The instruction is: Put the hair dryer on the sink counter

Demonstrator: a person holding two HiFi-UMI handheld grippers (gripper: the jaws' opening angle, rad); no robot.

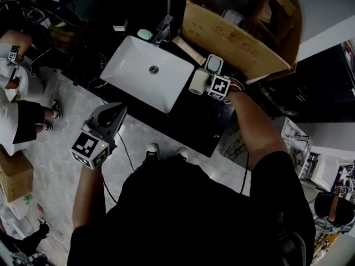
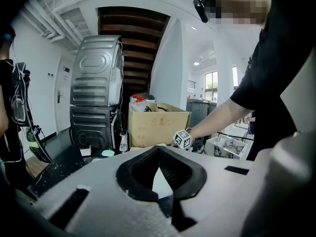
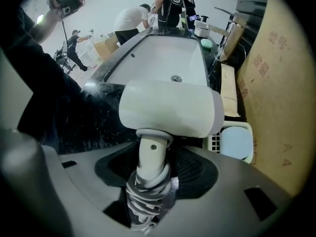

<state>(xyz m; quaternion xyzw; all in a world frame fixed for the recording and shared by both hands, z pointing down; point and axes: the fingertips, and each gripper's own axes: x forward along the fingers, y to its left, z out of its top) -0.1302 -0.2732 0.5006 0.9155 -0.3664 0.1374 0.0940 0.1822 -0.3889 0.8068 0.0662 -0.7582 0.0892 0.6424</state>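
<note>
The cream hair dryer is at the black sink counter, just right of the white basin. In the right gripper view its barrel lies crosswise, and its cord-wrapped handle runs back between the jaws. My right gripper is open around that handle, with dark gaps on both sides. My left gripper hangs over the floor in front of the counter, shut and holding nothing.
A big cardboard box stands right of the dryer, with a pale blue-topped container beside it. A faucet and a green object are behind the basin. People stand at the left.
</note>
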